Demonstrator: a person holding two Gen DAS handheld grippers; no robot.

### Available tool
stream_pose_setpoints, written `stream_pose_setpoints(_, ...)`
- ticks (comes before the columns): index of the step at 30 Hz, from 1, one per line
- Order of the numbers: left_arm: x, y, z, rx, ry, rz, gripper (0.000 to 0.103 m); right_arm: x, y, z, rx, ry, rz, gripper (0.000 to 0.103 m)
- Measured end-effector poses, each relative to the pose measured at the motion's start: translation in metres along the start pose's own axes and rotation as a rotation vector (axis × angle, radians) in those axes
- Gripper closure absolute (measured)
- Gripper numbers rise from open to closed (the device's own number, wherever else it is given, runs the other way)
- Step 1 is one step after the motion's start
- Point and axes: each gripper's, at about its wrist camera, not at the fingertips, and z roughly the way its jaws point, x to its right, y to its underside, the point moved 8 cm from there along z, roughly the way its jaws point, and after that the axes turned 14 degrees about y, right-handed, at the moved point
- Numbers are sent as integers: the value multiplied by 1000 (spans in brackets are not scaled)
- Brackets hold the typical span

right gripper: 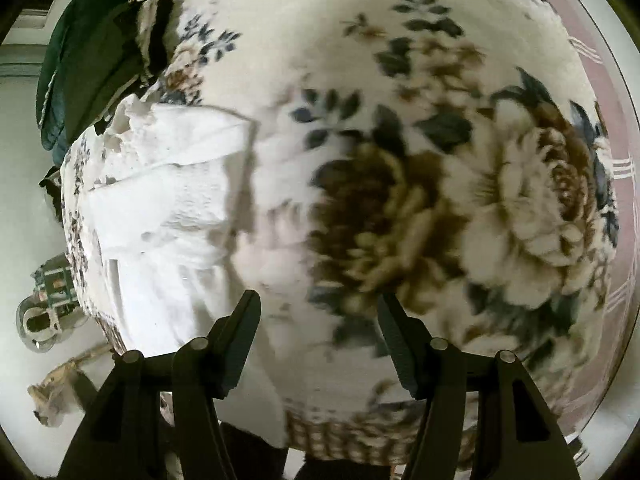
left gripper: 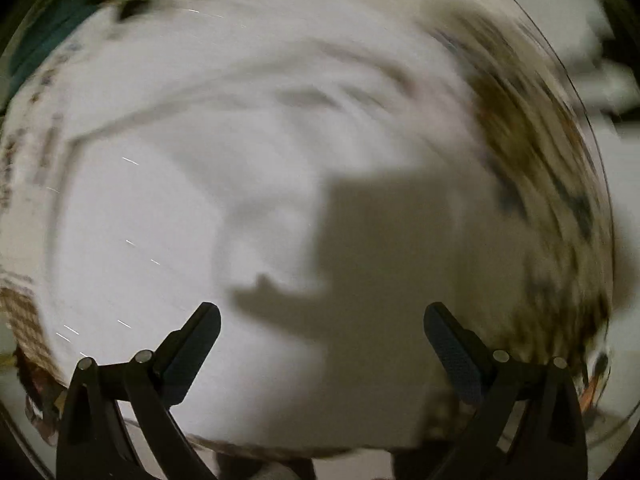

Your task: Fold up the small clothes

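A white garment (right gripper: 168, 208) lies spread on a floral bedcover (right gripper: 440, 184), at the left of the right wrist view. In the left wrist view, which is blurred by motion, the white garment (left gripper: 192, 208) fills most of the frame below my left gripper (left gripper: 322, 316). The left gripper is open and empty, and its shadow falls on the cloth. My right gripper (right gripper: 318, 304) is open and empty, above the bedcover just right of the garment's edge.
A pile of dark green clothes (right gripper: 92, 52) lies at the bed's far left corner. Beyond the bed's left edge are a glass mug (right gripper: 38, 324) and small items on a pale floor. A pink striped sheet (right gripper: 596, 40) borders the bedcover on the right.
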Motion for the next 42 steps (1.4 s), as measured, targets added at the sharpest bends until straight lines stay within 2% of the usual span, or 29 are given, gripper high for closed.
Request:
stream_pose_setpoints(1,21,12,13,-14,-9,48,3,8,-3,4,-2,-7,-7,40)
stream_pose_setpoints(2,44,25,29,-25,-11,104,9,12,-7,8,-3,-13,-14,40)
stream_pose_setpoints(3,55,33,39,-39,-20,135,26,13,-10,13,-3,-20,-24,40)
stream_pose_setpoints(4,65,41,53,-63,-27,151,39,15,-14,18,-7,-25,-39,40)
stream_pose_setpoints(5,70,47,68,-91,-29,146,65,13,-17,23,-12,-35,-56,40)
stream_pose_setpoints(6,70,50,77,-105,-48,137,76,8,-21,27,-15,-44,-63,40)
stream_pose_setpoints(7,67,47,82,-93,-85,130,81,2,-27,32,-24,-63,-74,40)
stream_pose_setpoints(8,61,42,80,-59,-90,104,97,-3,-31,35,-28,-80,-78,40)
stream_pose_setpoints(9,54,36,75,-32,-80,64,100,-10,-35,38,-30,-102,-84,40)
stream_pose_setpoints(11,43,29,62,5,-37,7,101,-27,-49,43,-32,-160,-97,40)
stream_pose_setpoints(14,31,23,31,65,-20,-28,101,-57,-76,52,-45,-266,-89,40)
stream_pose_setpoints(18,23,22,-10,113,-18,-64,101,-95,-116,70,-67,-387,-47,40)
stream_pose_setpoints(22,9,35,-40,149,-35,-102,101,-121,-139,99,-142,-476,31,40)
stream_pose_setpoints(24,2,40,-54,167,-42,-128,101,-133,-142,111,-169,-470,46,57)
stream_pose_setpoints(25,-3,38,-61,177,-41,-141,101,-138,-142,113,-168,-463,49,76)
stream_pose_setpoints(26,-14,38,-69,187,-40,-156,101,-142,-142,113,-164,-451,46,89)
stream_pose_setpoints(30,-37,40,-93,233,-26,-212,101,-161,-143,83,-81,-419,20,91)
stream_pose_setpoints(34,-61,46,-120,291,6,-271,102,-208,-143,28,-14,-386,-72,91)
stream_pose_setpoints(37,-88,52,-140,335,27,-324,101,-260,-144,-10,23,-343,-163,92)
stream_pose_setpoints(42,-146,67,-156,386,85,-453,102,-362,-145,-39,39,-277,-286,92)
